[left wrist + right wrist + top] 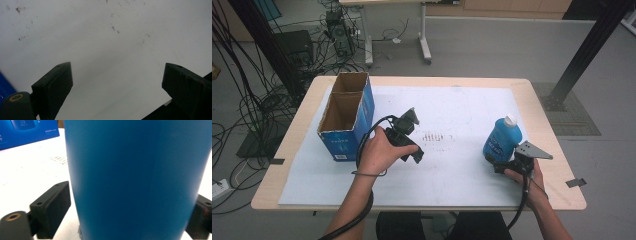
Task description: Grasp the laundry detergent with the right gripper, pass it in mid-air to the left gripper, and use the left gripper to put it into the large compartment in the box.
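Right gripper: nearest the high camera, at the right front of the table; held in the person's right hand, cable trailing off the front edge.
Right jaws: one on each side of the blue bottle; the left pad sits right at the bottle wall and the right pad against its other side, so they read as clamped on it.
Blue bottle: upright with a white cap, on the right part of the white sheet, near the sheet's right edge and well apart from the box.
Room right of bottle: a narrow strip of sheet, then bare wooden table out to its right edge.
Room left of bottle: a wide bare stretch of sheet between bottle and left gripper, carrying faint dark marks.
Left gripper: mid-left of the sheet, in the left hand, just right of the box.
Left jaws: spread well apart over bare sheet, nothing between them.
Cardboard box: blue outside, brown inside, top open, two compartments; stands at the sheet's left edge, long side running front to back.
Table edges: sheet covers most of the top; wood rim shows on all sides.
Beyond table: grey floor, black cables at left.
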A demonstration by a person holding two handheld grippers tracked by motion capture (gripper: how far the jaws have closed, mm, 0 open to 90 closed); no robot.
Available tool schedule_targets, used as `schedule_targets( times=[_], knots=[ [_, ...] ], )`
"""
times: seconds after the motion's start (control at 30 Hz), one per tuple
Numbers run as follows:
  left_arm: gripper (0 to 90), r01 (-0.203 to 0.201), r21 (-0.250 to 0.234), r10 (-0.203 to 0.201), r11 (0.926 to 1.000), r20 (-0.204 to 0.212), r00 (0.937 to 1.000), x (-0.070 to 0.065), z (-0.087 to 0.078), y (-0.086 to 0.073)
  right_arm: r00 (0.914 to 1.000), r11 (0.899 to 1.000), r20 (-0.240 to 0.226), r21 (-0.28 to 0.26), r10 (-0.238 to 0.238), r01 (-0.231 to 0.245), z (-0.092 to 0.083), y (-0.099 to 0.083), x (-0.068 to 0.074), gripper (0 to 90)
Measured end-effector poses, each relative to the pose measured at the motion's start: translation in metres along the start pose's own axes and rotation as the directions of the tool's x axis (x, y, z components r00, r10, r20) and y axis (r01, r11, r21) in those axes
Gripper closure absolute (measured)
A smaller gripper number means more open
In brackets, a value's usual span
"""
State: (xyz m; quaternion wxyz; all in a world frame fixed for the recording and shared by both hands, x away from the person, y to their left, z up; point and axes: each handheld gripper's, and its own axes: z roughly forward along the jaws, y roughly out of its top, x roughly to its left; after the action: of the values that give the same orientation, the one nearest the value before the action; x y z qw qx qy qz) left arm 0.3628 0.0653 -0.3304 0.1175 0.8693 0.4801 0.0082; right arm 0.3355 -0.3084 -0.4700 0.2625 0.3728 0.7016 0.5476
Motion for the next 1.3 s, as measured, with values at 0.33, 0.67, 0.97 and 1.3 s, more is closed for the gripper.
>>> schedule_targets(
  times=[0.33,0.67,0.97,1.3],
  knots=[
    [10.1,0.006,0.001,-0.006,1.0,0.0,1.0,0.0008,0.0009,-0.0025,0.9999,1.0,0.013,-0.007,0.003,-0.003,0.0009,0.0,0.0002,23.4],
    [10.1,0.007,-0.001,-0.007,1.0,0.0,1.0,0.0004,-0.0007,-0.003,0.9999,1.0,0.008,-0.011,-0.013,0.014,0.0008,-0.0001,0.001,38.9],
    [10.1,0.006,0.002,-0.006,1.0,-0.001,1.0,0.0001,0.0003,-0.0035,0.9999,1.0,0.004,-0.013,-0.011,0.011,0.0008,-0.0003,0.0006,39.2],
    [10.1,0.001,0.004,-0.001,1.0,0.0,1.0,-0.0005,0.0006,-0.0016,0.9999,1.0,0.003,-0.014,-0.011,0.011,0.0007,-0.0005,0.0005,39.3]
  ],
)
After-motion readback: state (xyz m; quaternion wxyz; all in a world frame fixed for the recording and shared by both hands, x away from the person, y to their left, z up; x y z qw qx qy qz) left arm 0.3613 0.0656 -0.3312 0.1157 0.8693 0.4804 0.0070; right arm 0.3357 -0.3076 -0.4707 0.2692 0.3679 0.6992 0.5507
